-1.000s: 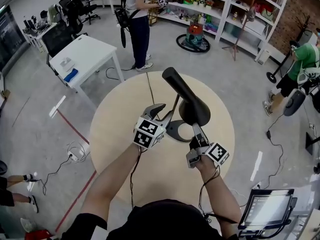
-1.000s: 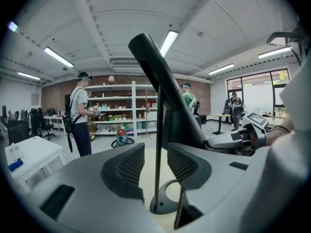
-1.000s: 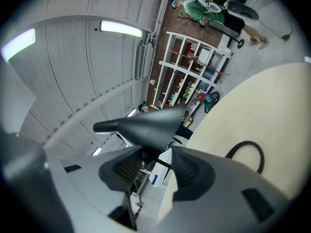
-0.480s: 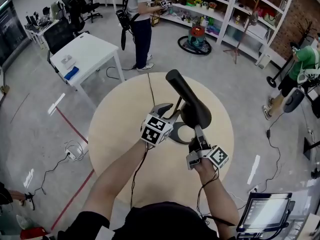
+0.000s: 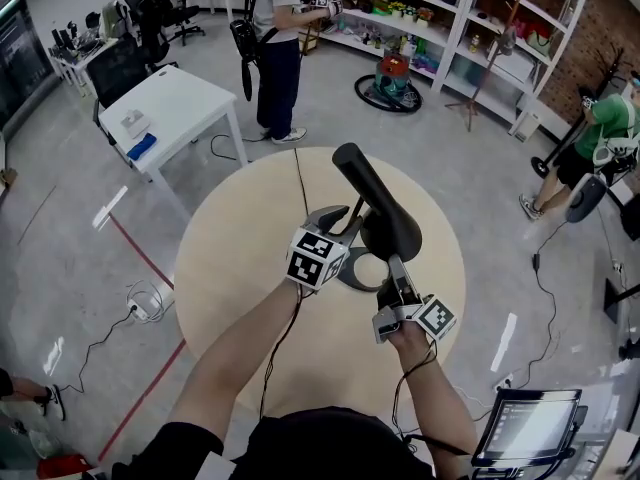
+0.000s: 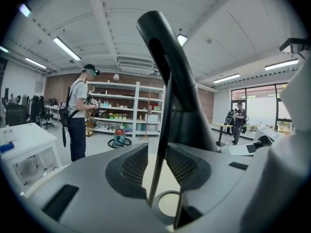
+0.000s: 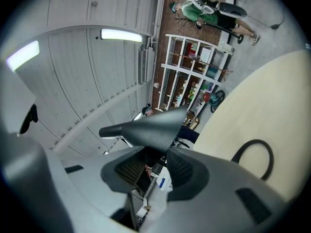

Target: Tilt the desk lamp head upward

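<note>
A black desk lamp stands on the round beige table [image 5: 230, 258], with a ring base [image 5: 357, 271], a thin stem [image 6: 163, 130] and a cone head [image 5: 390, 223]. My left gripper [image 5: 335, 218] reaches in from the left, and in the left gripper view [image 6: 156, 161] it is shut on the stem. My right gripper [image 5: 397, 268] comes up from below the head. Its jaws are closing around the rim of the head [image 7: 146, 127], with a gap still showing beside the pads [image 7: 183, 166].
The lamp's cable [image 5: 299, 183] runs across the table to the far edge. A white desk [image 5: 170, 108] stands to the back left, with a person [image 5: 275, 38] beside it. Shelves [image 5: 450, 18] line the back. Another person [image 5: 600, 128] is at the right, a screen [image 5: 530, 423] at the lower right.
My left gripper moved up and right to the lamp stem and closed on it. My right gripper stayed under the lamp head, shifting only slightly.
</note>
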The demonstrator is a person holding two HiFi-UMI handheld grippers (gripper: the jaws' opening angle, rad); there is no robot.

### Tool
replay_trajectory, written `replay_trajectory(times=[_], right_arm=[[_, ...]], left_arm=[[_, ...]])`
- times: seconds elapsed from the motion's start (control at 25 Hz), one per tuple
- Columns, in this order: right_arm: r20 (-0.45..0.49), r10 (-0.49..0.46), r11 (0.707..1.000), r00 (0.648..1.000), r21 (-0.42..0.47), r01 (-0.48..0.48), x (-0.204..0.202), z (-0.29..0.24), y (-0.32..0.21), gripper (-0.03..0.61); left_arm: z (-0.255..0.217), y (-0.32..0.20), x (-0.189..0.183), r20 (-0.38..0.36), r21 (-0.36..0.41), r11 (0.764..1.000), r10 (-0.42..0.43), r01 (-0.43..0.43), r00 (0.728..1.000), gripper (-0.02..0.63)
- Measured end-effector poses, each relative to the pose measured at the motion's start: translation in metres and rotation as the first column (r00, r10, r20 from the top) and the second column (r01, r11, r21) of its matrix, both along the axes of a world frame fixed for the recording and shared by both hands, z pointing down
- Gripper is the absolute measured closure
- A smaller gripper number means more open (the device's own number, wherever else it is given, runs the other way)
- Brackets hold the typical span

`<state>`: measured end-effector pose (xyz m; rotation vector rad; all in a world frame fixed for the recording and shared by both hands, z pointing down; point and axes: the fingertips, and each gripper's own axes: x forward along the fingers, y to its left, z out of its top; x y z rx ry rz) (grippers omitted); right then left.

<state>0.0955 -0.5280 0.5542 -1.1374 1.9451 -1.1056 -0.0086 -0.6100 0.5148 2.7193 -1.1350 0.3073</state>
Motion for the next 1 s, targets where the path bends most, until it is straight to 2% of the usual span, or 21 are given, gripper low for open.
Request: replay_trajectory(times=[0.04, 0.16, 0.28, 0.48, 0.76, 1.0], right_arm=[[-0.003, -0.002, 1.000, 1.000, 0.000, 0.002, 0.000, 0.000, 0.000, 0.437], [-0.022, -0.013, 1.000, 1.000, 0.027, 0.014, 0.000, -0.004, -0.002, 0.437], [-0.032, -0.005, 1.000, 0.999, 0.027, 0.006, 0.003, -0.005, -0.002, 0.440], [-0.041, 0.001, 0.999, 0.999, 0.034, 0.001, 0.008, -0.010, 0.000, 0.445], [-0.094, 0.017, 0.998, 0.995, 0.055, -0.012, 0.019, -0.016, 0.002, 0.451], [-0.095, 0.023, 0.997, 0.995, 0.074, -0.016, 0.033, -0.033, 0.007, 0.462]], left_arm=[[0.000, 0.001, 0.001, -0.002, 0.001, 1.000, 0.001, -0.001, 1.000, 0.489], [0.003, 0.002, 0.005, 0.014, 0.014, 1.000, 0.002, -0.002, 1.000, 0.555], [0.003, 0.001, 0.004, 0.011, 0.023, 1.000, -0.003, 0.003, 1.000, 0.560], [0.004, 0.003, 0.002, -0.067, -0.004, 1.000, -0.007, 0.006, 0.998, 0.560], [0.006, 0.004, 0.003, -0.057, 0.004, 1.000, -0.007, 0.008, 0.998, 0.560], [0.004, 0.006, 0.008, -0.039, 0.005, 1.000, -0.008, 0.008, 0.999, 0.560]])
